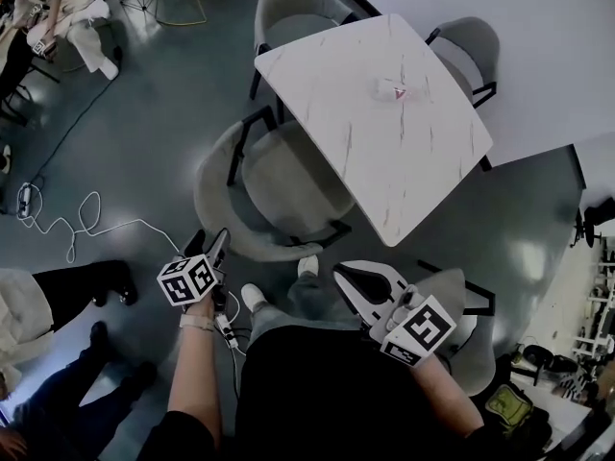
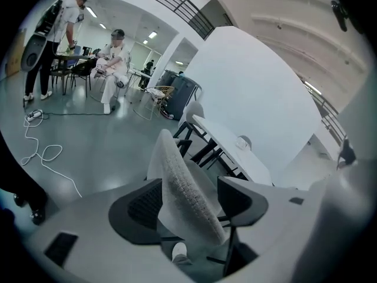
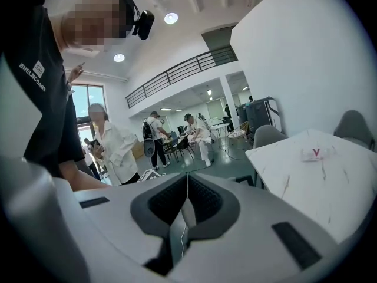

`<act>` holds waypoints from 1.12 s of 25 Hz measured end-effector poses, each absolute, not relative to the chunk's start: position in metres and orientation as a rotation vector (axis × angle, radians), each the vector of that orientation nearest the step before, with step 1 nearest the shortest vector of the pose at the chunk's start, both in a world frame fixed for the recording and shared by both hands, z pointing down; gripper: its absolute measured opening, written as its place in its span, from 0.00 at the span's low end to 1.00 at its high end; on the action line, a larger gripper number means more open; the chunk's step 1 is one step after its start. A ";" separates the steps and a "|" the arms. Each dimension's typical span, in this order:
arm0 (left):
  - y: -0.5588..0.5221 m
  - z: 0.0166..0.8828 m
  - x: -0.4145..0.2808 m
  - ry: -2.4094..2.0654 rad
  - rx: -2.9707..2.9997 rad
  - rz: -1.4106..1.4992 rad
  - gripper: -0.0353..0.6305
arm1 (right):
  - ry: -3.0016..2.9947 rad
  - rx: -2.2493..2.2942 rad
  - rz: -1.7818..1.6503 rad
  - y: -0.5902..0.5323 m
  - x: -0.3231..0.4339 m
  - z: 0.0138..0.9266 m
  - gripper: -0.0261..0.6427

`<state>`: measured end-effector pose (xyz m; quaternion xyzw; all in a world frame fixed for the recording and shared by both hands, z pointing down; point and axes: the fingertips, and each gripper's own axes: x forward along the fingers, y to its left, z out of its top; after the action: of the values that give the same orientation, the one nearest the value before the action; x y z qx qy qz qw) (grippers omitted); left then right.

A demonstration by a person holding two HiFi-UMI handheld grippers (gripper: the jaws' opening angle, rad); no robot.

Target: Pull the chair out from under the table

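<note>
The left gripper (image 1: 211, 240) reaches forward and down from a bare left forearm (image 1: 197, 377), its marker cube (image 1: 187, 279) just ahead of the wrist. Its jaws stand wide apart. The chair backrest (image 2: 177, 175) stands in the gap, and neither pad clearly presses on it. The right gripper (image 1: 342, 275) is held closer to the body on a bent right forearm (image 1: 450, 397). It points forward and leftward, with its jaws closed together on nothing.
</note>
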<state>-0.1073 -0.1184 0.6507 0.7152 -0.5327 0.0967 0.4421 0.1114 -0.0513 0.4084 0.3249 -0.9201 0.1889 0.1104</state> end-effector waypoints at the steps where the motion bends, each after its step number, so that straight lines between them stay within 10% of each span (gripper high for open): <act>1: -0.120 0.656 -0.105 -1.313 1.768 0.247 0.47 | -2.696 0.970 0.561 -0.052 0.114 0.409 0.06; 28: -0.149 0.721 -0.094 -1.377 1.566 0.395 0.47 | -2.624 1.138 0.574 -0.054 0.132 0.415 0.06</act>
<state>-0.0941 -0.1495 0.7206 0.6440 -0.5664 0.1625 0.4878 0.1325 -0.0538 0.4147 0.3878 -0.8938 0.1955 0.1118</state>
